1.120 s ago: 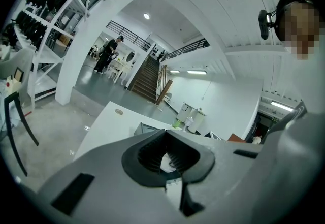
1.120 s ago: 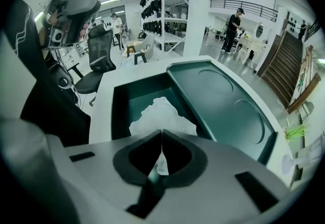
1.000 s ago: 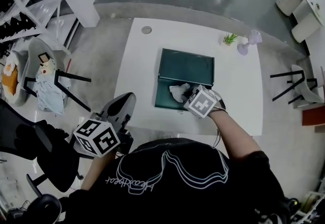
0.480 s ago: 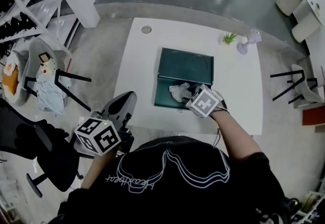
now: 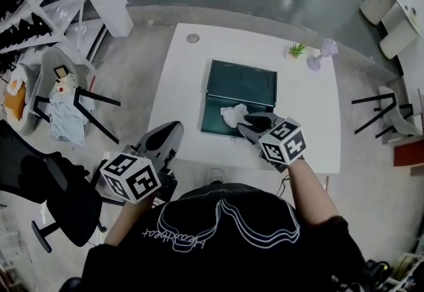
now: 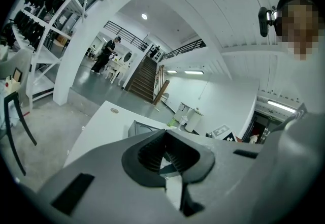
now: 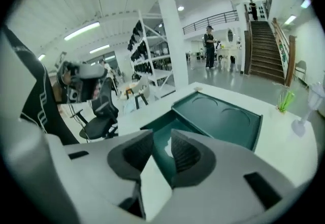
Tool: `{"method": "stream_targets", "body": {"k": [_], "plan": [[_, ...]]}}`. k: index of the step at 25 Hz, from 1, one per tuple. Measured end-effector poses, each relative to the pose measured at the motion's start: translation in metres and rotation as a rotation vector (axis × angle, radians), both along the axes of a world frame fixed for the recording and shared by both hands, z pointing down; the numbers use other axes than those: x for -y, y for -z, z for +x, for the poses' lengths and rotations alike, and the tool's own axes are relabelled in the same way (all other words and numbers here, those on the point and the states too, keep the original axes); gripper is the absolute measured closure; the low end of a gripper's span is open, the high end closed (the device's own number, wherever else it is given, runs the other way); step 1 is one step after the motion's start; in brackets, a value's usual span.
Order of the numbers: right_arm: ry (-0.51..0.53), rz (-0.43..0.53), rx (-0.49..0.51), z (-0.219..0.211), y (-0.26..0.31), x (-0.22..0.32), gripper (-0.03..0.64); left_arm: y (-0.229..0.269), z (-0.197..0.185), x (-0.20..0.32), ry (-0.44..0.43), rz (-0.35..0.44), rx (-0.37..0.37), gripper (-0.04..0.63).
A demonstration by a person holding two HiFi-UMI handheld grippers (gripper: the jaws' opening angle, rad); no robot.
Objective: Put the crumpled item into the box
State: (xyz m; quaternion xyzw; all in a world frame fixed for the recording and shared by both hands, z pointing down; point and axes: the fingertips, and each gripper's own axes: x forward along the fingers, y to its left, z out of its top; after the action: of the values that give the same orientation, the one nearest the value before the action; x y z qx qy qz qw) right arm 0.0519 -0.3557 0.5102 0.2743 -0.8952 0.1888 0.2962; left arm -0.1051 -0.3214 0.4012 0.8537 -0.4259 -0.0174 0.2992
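Crumpled item [image 5: 232,114], one, lies in one box [image 5: 242,85]; right claw [image 5: 244,122] apart, closing, empty; left claw [image 6: 165,134] together.

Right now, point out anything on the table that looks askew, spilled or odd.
Nothing stands out. The crumpled white item lies inside the open green box, whose lid lies flat behind it. The little plant stands upright near the far corner.

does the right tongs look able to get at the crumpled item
Probably yes: the right tongs hover beside the crumpled item in the open box; their jaws, empty, have just been closing.
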Motion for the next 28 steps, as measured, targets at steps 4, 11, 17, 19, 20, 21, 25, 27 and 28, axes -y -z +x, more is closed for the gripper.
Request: {"method": "stream_targets", "body": {"k": [4, 11, 17, 19, 20, 21, 25, 27, 28], "plan": [[-0.045, 0.072, 0.175, -0.008, 0.047, -0.026, 0.614, 0.009, 0.008, -0.017, -0.024, 0.013, -0.013, 0.591], [-0.091, 0.087, 0.454, -0.014, 0.099, -0.081, 0.614, 0.02, 0.029, -0.052, -0.084, 0.036, -0.038, 0.591], [-0.094, 0.144, 0.552, -0.017, 0.128, -0.12, 0.614, 0.028, 0.045, -0.085, -0.145, 0.064, -0.057, 0.591], [-0.088, 0.173, 0.562, -0.017, 0.136, -0.132, 0.614, 0.03, 0.048, -0.096, -0.159, 0.07, -0.06, 0.591], [-0.084, 0.185, 0.562, -0.018, 0.139, -0.137, 0.614, 0.031, 0.049, -0.101, -0.165, 0.073, -0.06, 0.591], [-0.081, 0.194, 0.561, -0.018, 0.141, -0.143, 0.614, 0.032, 0.05, -0.106, -0.171, 0.077, -0.061, 0.591], [-0.086, 0.202, 0.572, -0.021, 0.144, -0.163, 0.614, 0.036, 0.054, -0.126, -0.195, 0.091, -0.061, 0.591], [-0.09, 0.202, 0.578, -0.021, 0.145, -0.173, 0.614, 0.038, 0.055, -0.135, -0.205, 0.097, -0.059, 0.591], [-0.093, 0.204, 0.579, -0.021, 0.146, -0.177, 0.614, 0.039, 0.056, -0.139, -0.21, 0.1, -0.059, 0.591]]}}
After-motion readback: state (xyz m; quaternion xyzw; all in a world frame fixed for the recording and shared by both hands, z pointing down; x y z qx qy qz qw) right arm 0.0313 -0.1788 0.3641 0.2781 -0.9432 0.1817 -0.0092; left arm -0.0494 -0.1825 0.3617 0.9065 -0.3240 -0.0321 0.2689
